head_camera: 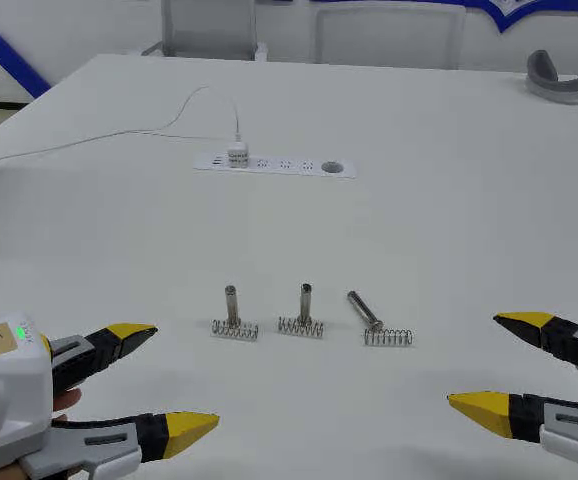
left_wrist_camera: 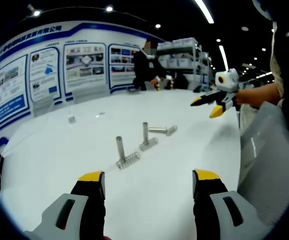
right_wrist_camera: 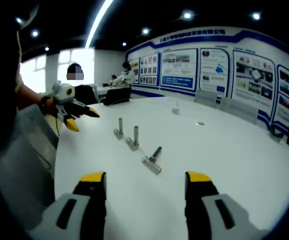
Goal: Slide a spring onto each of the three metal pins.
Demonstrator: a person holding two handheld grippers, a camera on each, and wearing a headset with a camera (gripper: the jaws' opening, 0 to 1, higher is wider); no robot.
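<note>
My left tongs (head_camera: 184, 375) lower left and right tongs (head_camera: 472, 360) lower right, both spread wide and empty, three pins (head_camera: 305, 300) mid-frame on desk (head_camera: 419, 220), springs (head_camera: 234, 329) at their bases

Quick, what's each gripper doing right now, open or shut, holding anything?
Left gripper: open, holding nothing.
Right gripper: open, holding nothing.

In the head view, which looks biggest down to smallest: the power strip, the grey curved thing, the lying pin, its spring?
1. Power strip, clearly longest.
2. Grey curved thing, reaching the picture's edge.
3. Lying pin and spring: about alike, too close to rank.
</note>
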